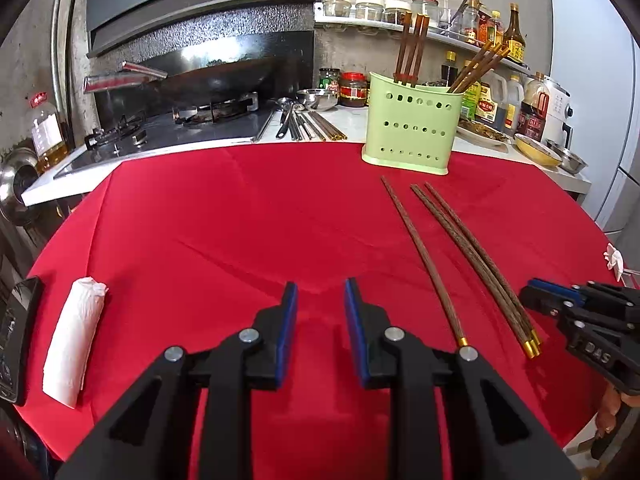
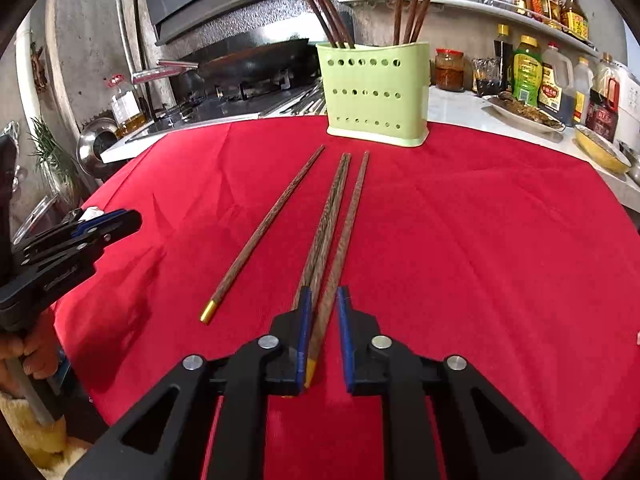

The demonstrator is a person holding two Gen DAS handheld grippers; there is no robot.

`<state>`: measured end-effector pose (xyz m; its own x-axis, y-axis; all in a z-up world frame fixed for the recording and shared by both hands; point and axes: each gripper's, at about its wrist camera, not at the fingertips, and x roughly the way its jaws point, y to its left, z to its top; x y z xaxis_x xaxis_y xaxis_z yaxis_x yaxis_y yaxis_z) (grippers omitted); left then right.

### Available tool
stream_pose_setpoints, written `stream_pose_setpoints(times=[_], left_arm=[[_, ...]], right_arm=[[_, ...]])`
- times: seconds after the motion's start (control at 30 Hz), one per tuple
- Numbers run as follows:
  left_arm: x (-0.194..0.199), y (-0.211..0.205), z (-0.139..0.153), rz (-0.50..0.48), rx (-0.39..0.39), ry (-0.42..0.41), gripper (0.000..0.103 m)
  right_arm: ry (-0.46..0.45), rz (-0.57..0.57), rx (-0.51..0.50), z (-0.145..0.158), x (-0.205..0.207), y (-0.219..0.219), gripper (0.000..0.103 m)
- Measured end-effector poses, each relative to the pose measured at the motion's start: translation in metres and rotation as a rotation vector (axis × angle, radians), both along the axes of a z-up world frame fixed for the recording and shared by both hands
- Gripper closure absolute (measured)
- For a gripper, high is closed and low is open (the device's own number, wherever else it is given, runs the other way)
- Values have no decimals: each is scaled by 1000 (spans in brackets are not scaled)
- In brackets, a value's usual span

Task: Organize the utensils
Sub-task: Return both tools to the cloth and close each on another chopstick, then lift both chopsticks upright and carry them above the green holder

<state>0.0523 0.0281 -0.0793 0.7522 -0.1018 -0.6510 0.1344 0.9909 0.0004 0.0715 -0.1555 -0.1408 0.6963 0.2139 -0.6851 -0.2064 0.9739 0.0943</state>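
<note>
A pale green perforated utensil holder (image 1: 412, 128) (image 2: 376, 92) stands at the far edge of the red tablecloth (image 1: 240, 220) with several brown chopsticks upright in it. Three loose gold-tipped chopsticks lie in front of it: a single one (image 1: 420, 256) (image 2: 266, 228) and a pair (image 1: 476, 264) (image 2: 336, 224). My right gripper (image 2: 322, 300) is open with its jaws around the near ends of the pair, just above the cloth; it also shows in the left wrist view (image 1: 536, 294). My left gripper (image 1: 320, 292) is open and empty over bare cloth, left of the chopsticks.
A rolled white paper towel (image 1: 74, 340) and a dark phone (image 1: 16, 336) lie at the cloth's left edge. Behind are a stove with a wok (image 1: 208, 76), metal utensils (image 1: 304, 124), sauce bottles (image 2: 552, 80) and dishes (image 2: 604, 152).
</note>
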Motion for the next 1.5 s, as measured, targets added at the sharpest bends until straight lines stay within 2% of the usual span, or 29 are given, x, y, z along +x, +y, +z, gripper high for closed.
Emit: stream_pose_setpoints(times=[0.2, 0.4, 0.57, 0.83, 1.1, 1.3, 1.33, 1.4, 1.5], left_arm=[[3, -7, -1, -30, -22, 8, 79], [5, -23, -2, -71, -26, 20, 79], [5, -38, -6, -112, -38, 44, 80], [7, -69, -17, -192, -63, 102, 79], [6, -95, -32, -196, 4, 140, 80], [-4, -99, -34, -195, 63, 121, 80], [-6, -100, -34, -198, 76, 117, 81], [-9, -100, -35, -186, 112, 104, 90], [-10, -94, -34, -190, 109, 105, 94]], right_arm=[[32, -4, -20, -9, 7, 1, 94], [21, -16, -69, -8, -2, -4, 95], [14, -66, -102, -9, -16, -25, 96], [12, -167, -92, -11, -39, -65, 96], [-10, -175, -105, -12, -44, -64, 95], [-16, -168, -71, -12, -56, -71, 93], [-21, -167, -65, -13, -59, -72, 93], [-37, -165, -63, -14, -65, -72, 93], [-55, -169, -68, -15, -72, -73, 93]])
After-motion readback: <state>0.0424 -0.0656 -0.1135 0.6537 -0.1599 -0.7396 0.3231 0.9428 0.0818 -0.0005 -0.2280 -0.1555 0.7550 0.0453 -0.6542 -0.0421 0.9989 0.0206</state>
